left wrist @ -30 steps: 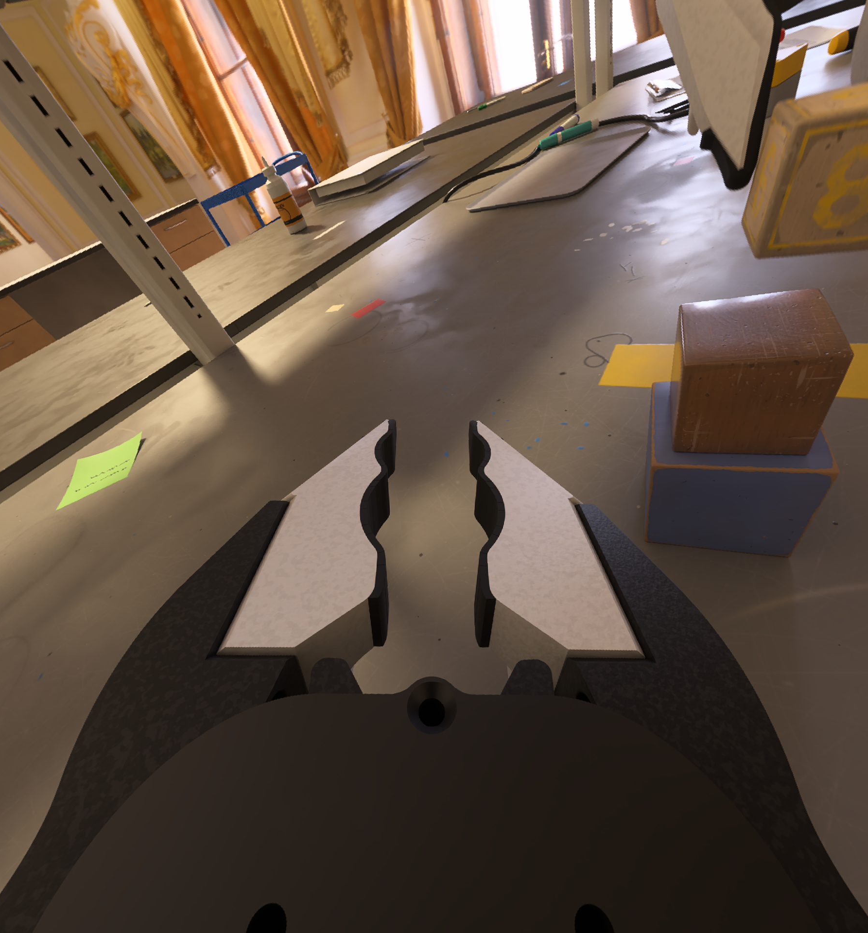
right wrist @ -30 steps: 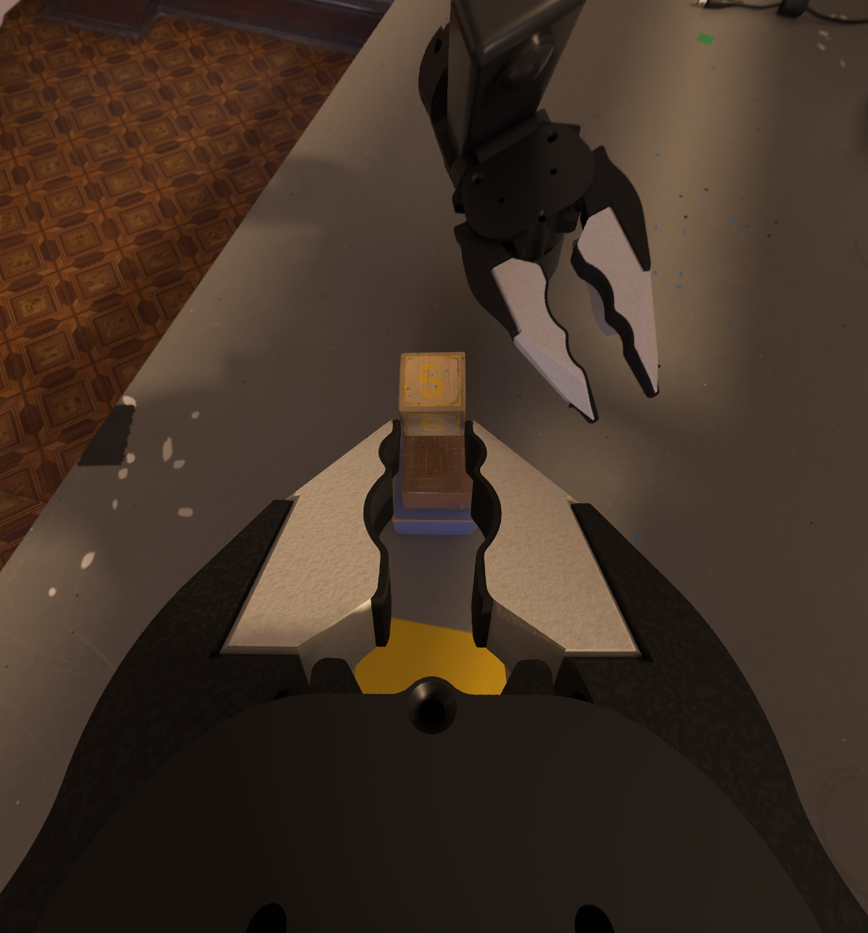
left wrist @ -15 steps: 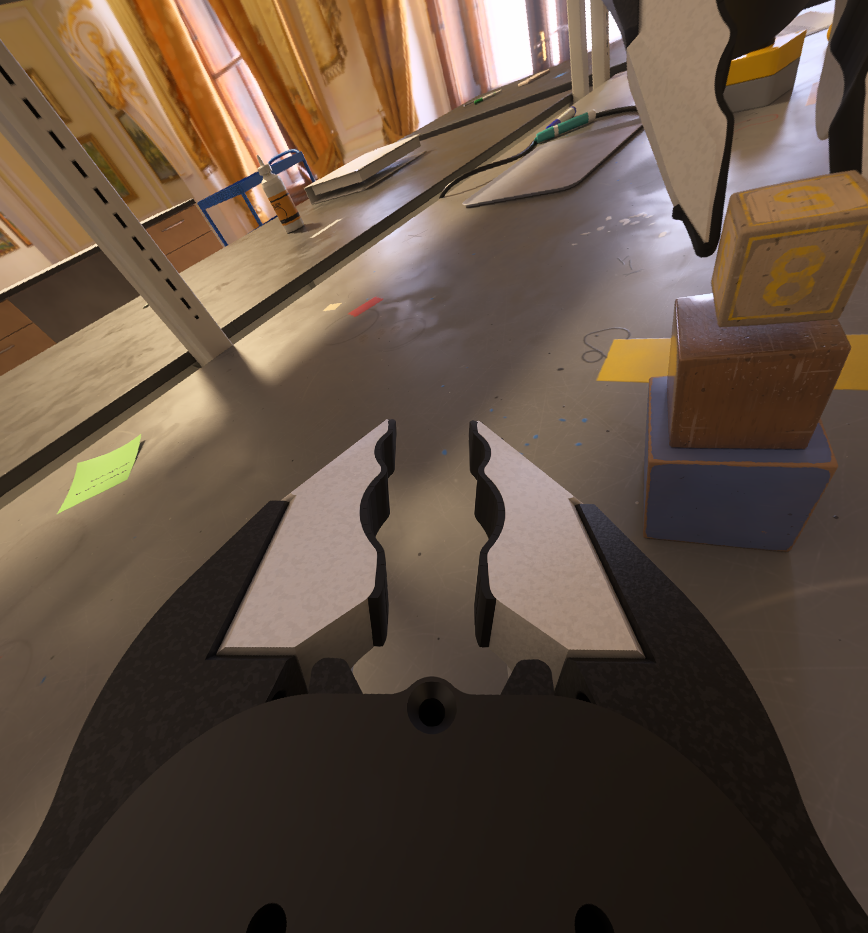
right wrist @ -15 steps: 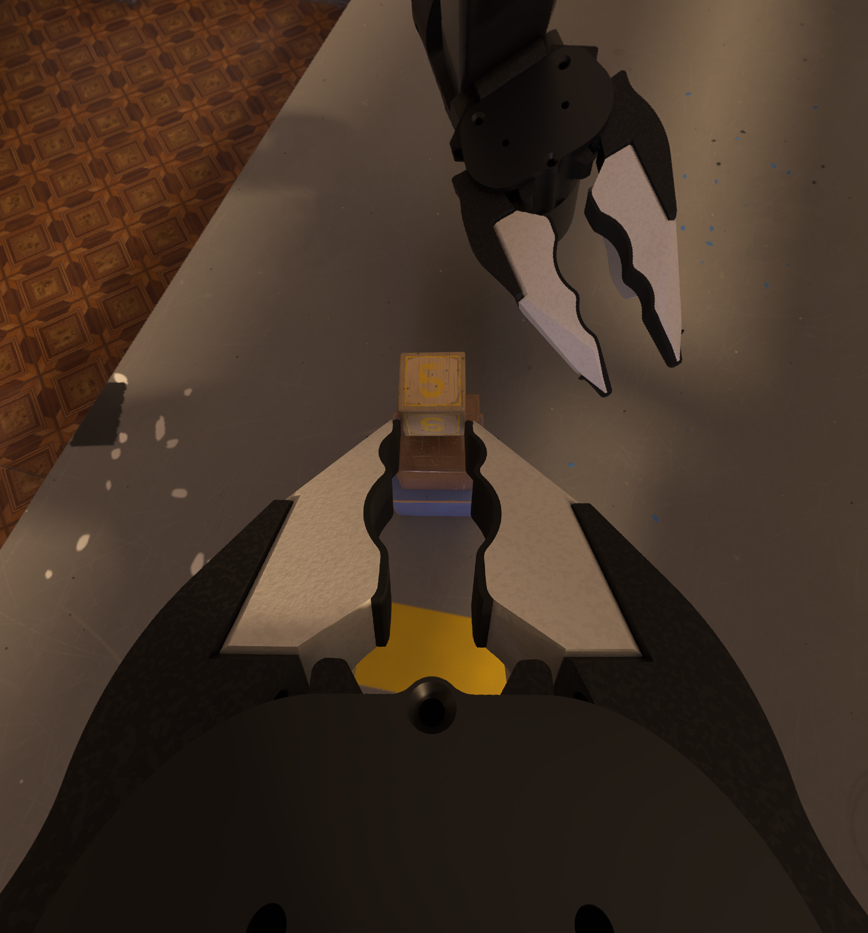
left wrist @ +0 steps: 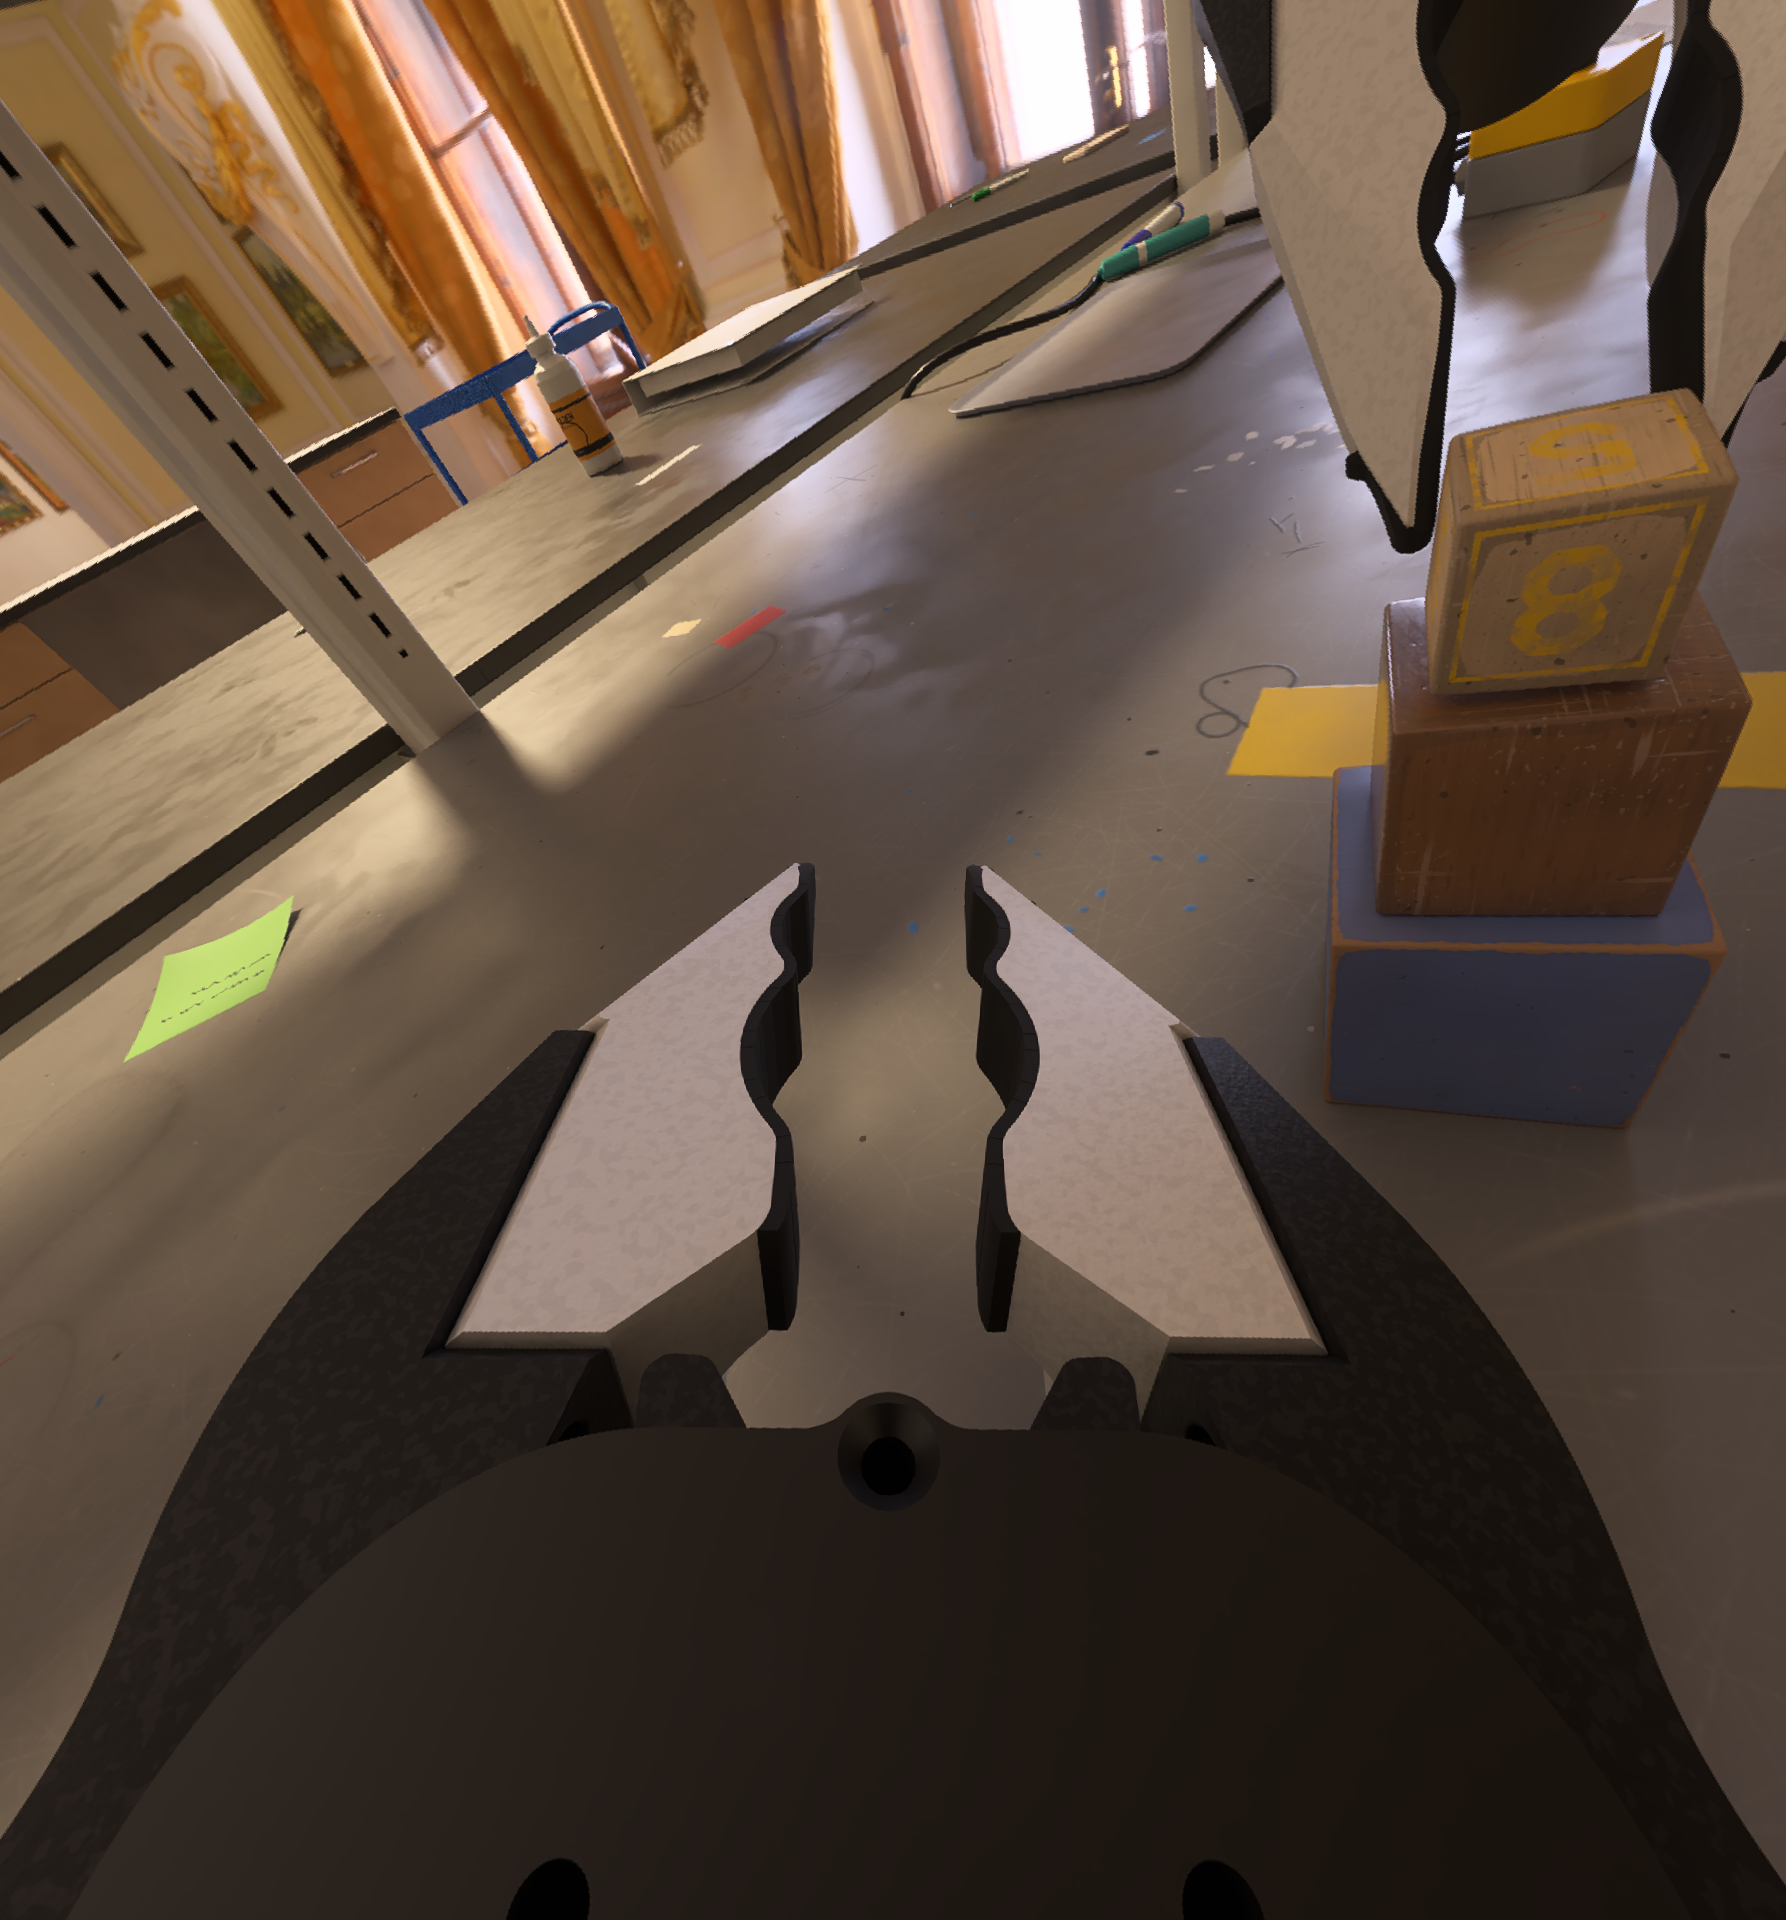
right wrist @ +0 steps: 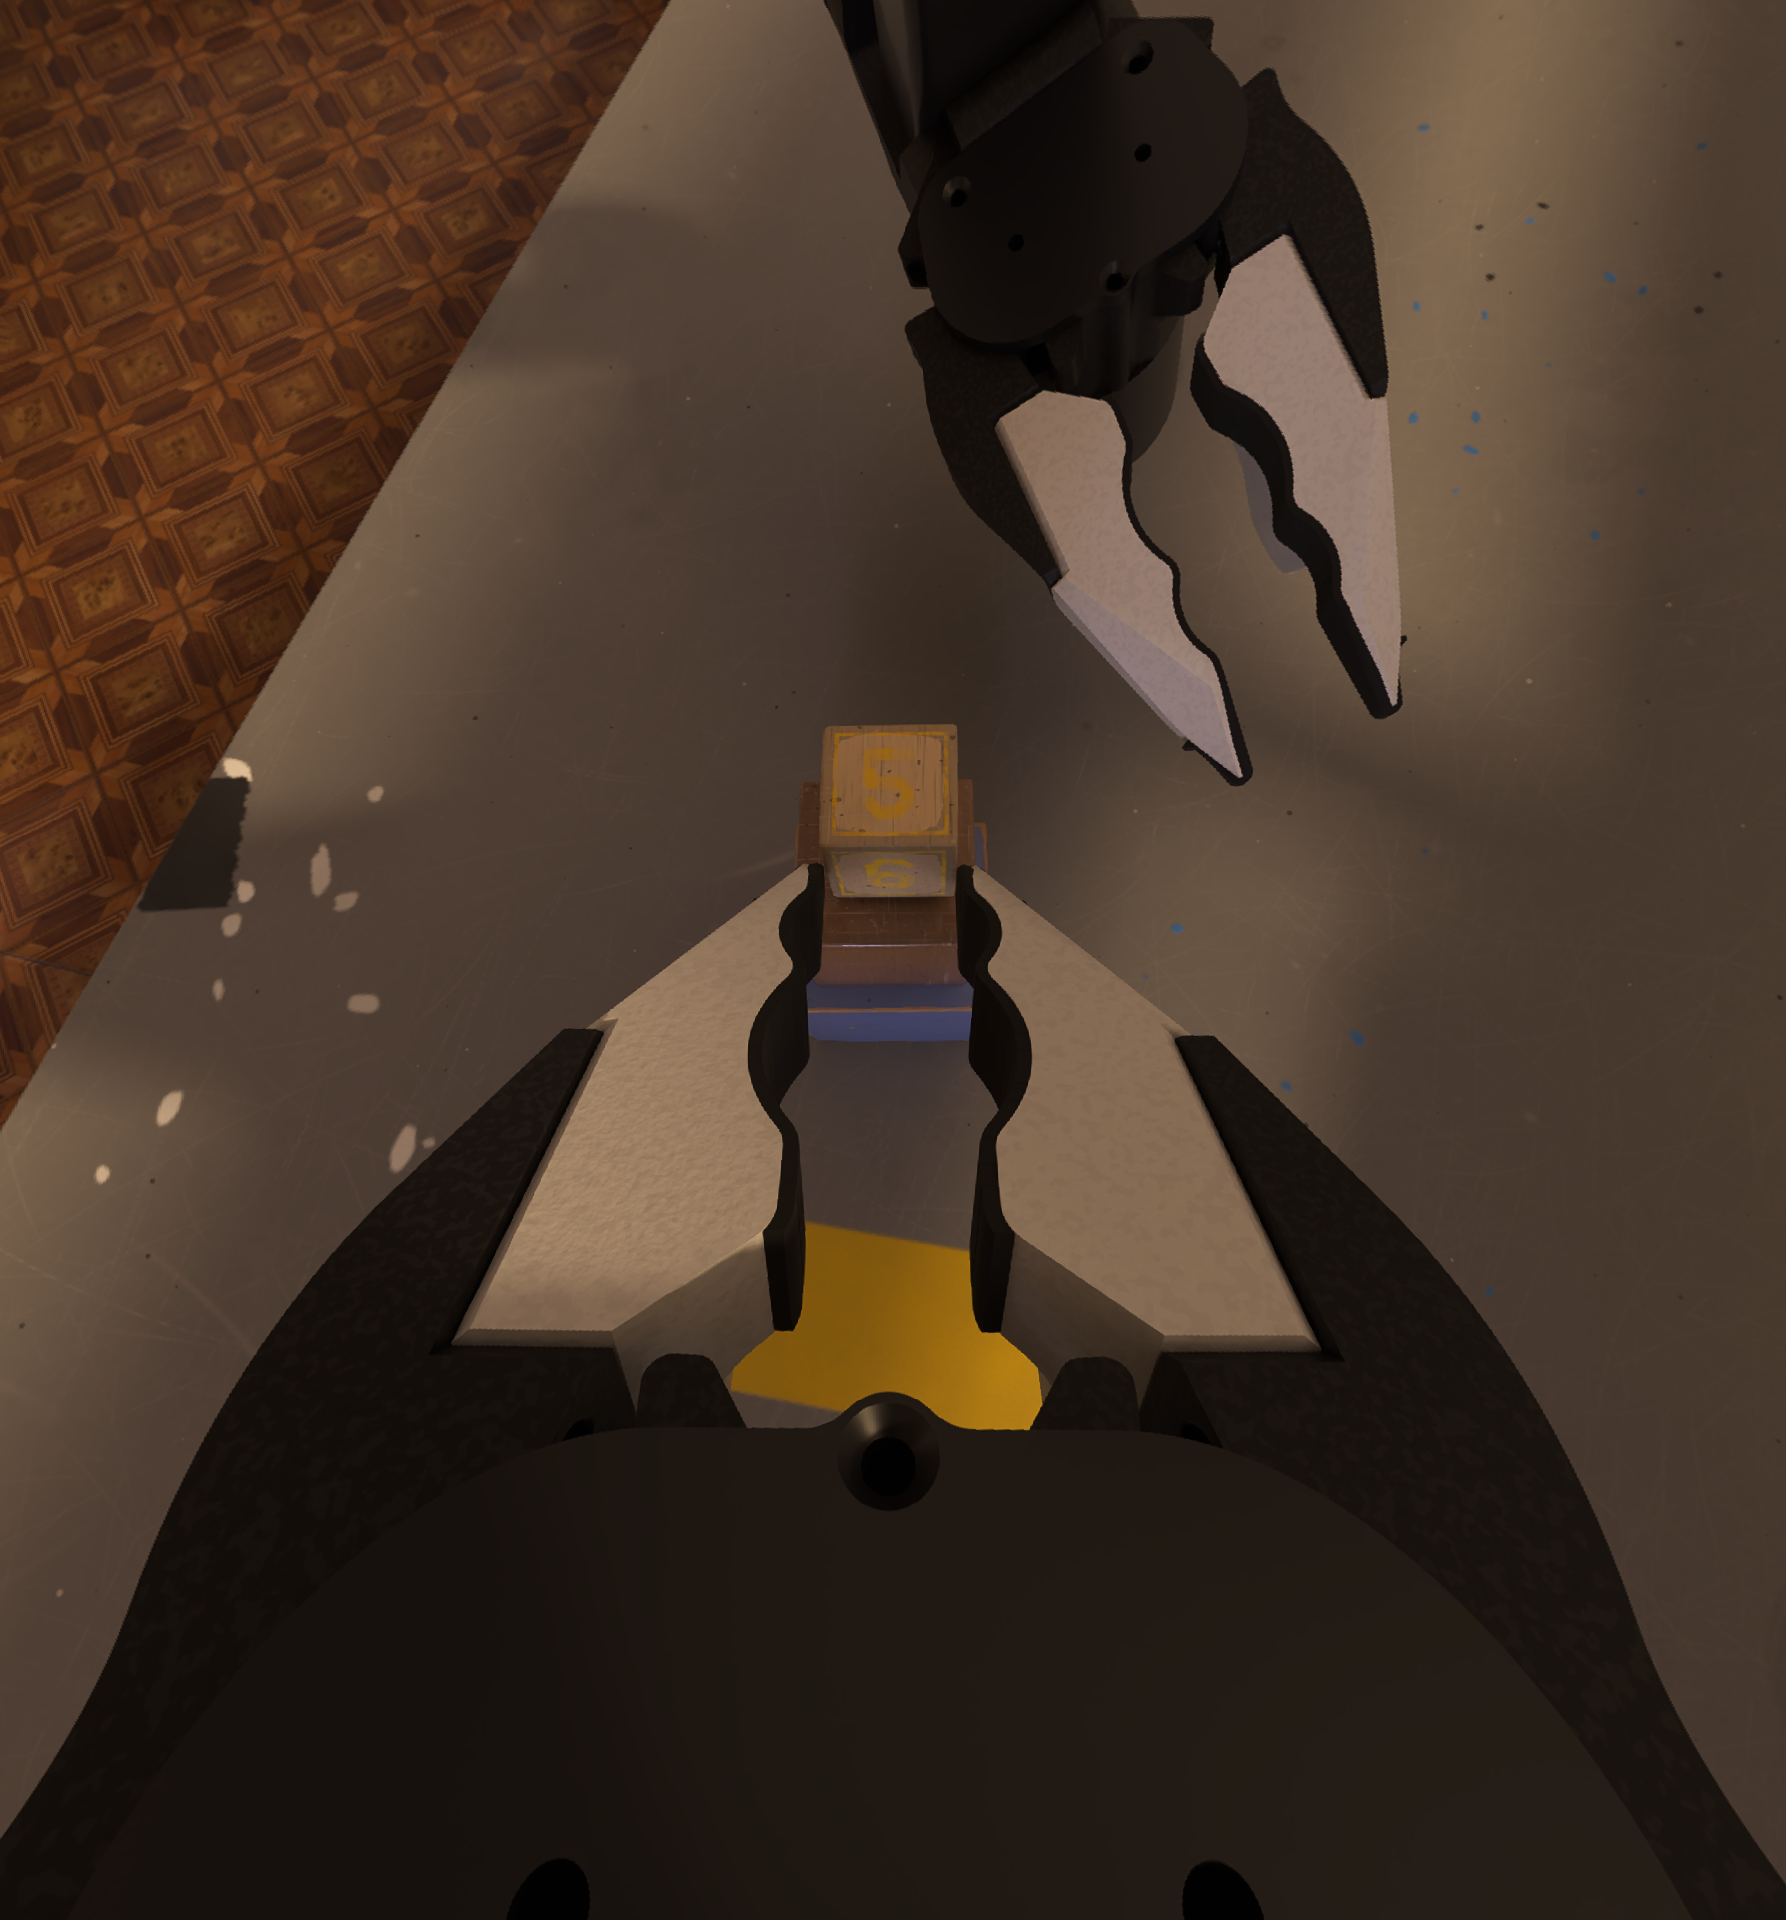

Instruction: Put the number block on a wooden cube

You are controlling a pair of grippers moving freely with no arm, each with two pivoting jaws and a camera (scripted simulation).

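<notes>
The number block (left wrist: 1575,540), pale wood with yellow digits, sits at the top of a brown wooden cube (left wrist: 1554,800), which stands on a blue block (left wrist: 1512,1018). My right gripper (right wrist: 887,873) comes down from above and is shut on the number block (right wrist: 889,795). Its white fingers (left wrist: 1356,260) flank the block's upper sides. I cannot tell whether the block's underside touches the cube or is just above it. The brown cube (right wrist: 884,935) and blue block (right wrist: 889,1013) show between my right fingers. My left gripper (left wrist: 889,873) is open and empty, low over the table to the left of the stack; it also shows in the right wrist view (right wrist: 1307,738).
A yellow tape strip (left wrist: 1294,732) runs under the stack. A green note (left wrist: 214,977) and a white perforated post (left wrist: 193,416) are at the left. A glue bottle (left wrist: 572,400) and a flat pad (left wrist: 1128,343) lie farther off. The table edge and parquet floor (right wrist: 141,416) are close.
My right gripper brought the number block down from the air onto the brown cube, then shifted it left, more over the cube's middle. My left gripper stayed almost still.
</notes>
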